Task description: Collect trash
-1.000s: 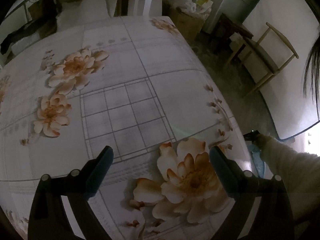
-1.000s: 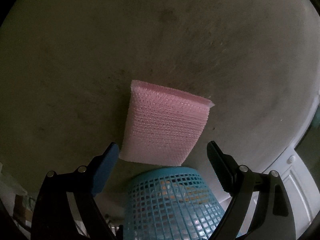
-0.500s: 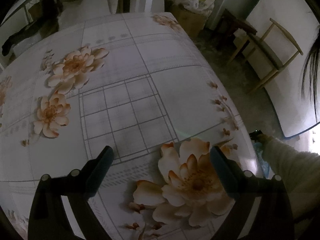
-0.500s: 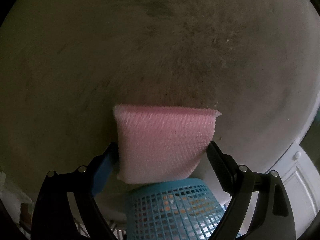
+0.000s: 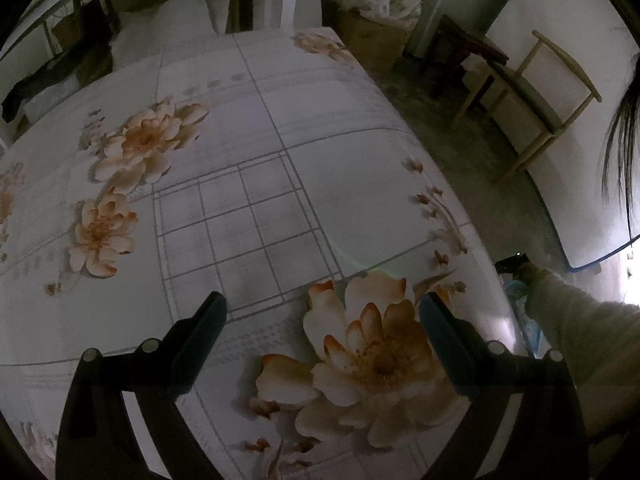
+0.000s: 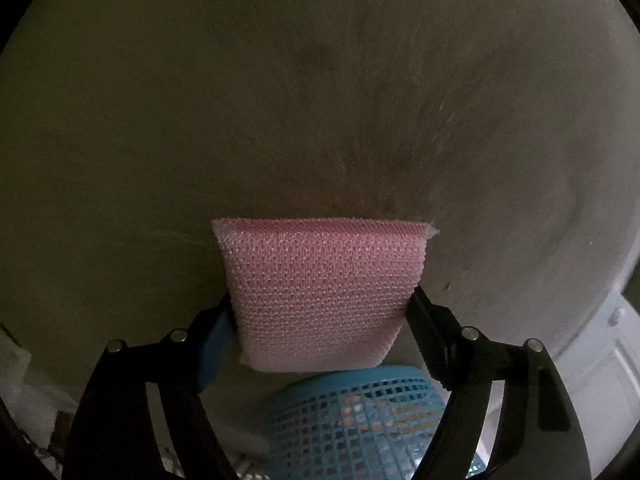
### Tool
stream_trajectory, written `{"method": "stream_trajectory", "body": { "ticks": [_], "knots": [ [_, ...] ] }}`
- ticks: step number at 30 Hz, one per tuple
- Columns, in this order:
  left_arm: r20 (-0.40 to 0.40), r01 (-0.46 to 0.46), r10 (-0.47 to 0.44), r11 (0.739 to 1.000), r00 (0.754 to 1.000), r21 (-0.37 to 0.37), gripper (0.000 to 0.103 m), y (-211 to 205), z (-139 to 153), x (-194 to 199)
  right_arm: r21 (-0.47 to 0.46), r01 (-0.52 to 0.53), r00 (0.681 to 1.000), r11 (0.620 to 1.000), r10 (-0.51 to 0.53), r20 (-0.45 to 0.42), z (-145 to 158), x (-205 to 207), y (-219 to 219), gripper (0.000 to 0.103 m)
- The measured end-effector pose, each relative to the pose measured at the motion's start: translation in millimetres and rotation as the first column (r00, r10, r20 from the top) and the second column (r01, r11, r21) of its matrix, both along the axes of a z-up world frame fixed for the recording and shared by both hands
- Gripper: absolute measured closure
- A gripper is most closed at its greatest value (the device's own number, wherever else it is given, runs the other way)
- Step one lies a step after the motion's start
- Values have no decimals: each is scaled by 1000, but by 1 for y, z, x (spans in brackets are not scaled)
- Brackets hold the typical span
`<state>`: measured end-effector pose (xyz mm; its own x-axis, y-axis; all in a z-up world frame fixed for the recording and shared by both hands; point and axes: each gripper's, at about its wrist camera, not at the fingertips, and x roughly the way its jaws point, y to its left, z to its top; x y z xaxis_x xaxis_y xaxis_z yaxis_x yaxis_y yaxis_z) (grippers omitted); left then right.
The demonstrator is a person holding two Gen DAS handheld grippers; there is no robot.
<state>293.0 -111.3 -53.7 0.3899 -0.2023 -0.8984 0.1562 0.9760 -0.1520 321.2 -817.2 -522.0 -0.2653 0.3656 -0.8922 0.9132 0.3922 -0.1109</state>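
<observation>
A: Sponge (image 6: 320, 292) sits right between the right gripper (image 6: 320, 312) fingers, w/ the blue basket (image 6: 368, 420) just below and behind it in the right wrist view.

B: Held or just framed?

A: Looks held. Both fingers press its side edges, jaws closed down to the sponge's width; the left blue pad (image 6: 216, 344) is half hidden by it. The far end sticks out past the tips, over bare grey floor (image 6: 320, 100).

B: Long axis?

A: Approx. crosswise to the fingers, far edge running finger to finger. It tapers toward the near end, maybe lens effect.

B: And its look?

A: Pink, flat, rectangular pad in a fine knitted mesh, pale fringe at the far corners. Prob. soft, squeezes easily.

B: So the coming move?

A: Basket lies on the near side of the sponge, toward the wrist, so I'd judge it needs pulling back over the basket opening before letting go.

B: Other hand?

A: Left gripper (image 5: 324, 312) is wide open, holding nothing, above the floral tablecloth (image 5: 280, 140). No trash in sight there. Right arm is clearly the nearer one.
</observation>
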Motion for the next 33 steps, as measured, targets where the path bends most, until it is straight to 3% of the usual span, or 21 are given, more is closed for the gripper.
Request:
{"method": "stream_trajectory", "body": {
  "ticks": [3, 5, 7, 10, 12, 14, 16, 19, 21, 22, 24, 25, 26, 28, 30, 33],
  "knots": [
    [12, 14, -14, 1000, 1000, -11, 8, 0, 4, -4, -24, 22, 992, 999, -19, 123, 34, 2, -8, 30],
    [23, 30, -29, 999, 999, -17, 8, -1, 6, -7, -58, 9, 968, 998, 6, 251, 74, 5, -13, 30],
    [33, 47, -46, 998, 998, -28, 8, -2, 8, -11, -93, -13, 920, 996, 48, 388, 119, 2, -13, 30],
    [47, 69, -66, 996, 997, -56, 8, -1, 11, -18, -130, -55, 805, 990, 121, 581, 204, -25, 3, 30],
    [62, 84, -79, 994, 995, -73, 8, 1, 15, -24, -135, -102, 748, 986, 165, 643, 244, -46, 25, 29],
    [77, 97, -90, 991, 993, -95, 8, 5, 18, -30, -145, -213, 697, 966, 254, 670, 281, -67, 61, 29],
    [88, 104, -95, 989, 992, -108, 8, 9, 21, -38, -184, -336, 664, 924, 371, 649, 300, -98, 101, 28],
    [106, 118, -104, 984, 989, -132, 8, 22, 28, -49, -244, -479, 632, 843, 524, 572, 299, -120, 155, 27],
    [123, 129, -112, 982, 986, -141, 8, 29, 35, -55, -362, -608, 601, 707, 707, 372, 277, -130, 201, 26],
    [137, 137, -117, 980, 984, -143, 8, 33, 39, -58, -384, -639, 587, 666, 745, 316, 269, -132, 211, 25],
    [173, 154, -129, 978, 976, -142, 8, 44, 49, -69, -438, -732, 514, 522, 845, 147, 238, -131, 239, 23],
    [186, 161, -133, 976, 973, -145, 8, 50, 54, -75, -448, -757, 488, 476, 867, 97, 225, -132, 248, 23],
    [192, 165, -136, 975, 972, -148, 8, 55, 57, -79, -432, -772, 486, 467, 871, 74, 207, -138, 249, 23],
    [203, 166, -133, 974, 970, -152, 8, 66, 64, -88, -412, -763, 518, 498, 852, 71, 192, -142, 250, 23],
    [225, 164, -125, 973, 966, -161, 8, 75, 74, -97, -424, -744, 532, 517, 841, 92, 187, -152, 251, 22],
    [277, 159, -105, 971, 955, -180, 8, 92, 88, -114, -405, -708, 569, 579, 807, 159, 190, -167, 245, 20]
  ]
}}
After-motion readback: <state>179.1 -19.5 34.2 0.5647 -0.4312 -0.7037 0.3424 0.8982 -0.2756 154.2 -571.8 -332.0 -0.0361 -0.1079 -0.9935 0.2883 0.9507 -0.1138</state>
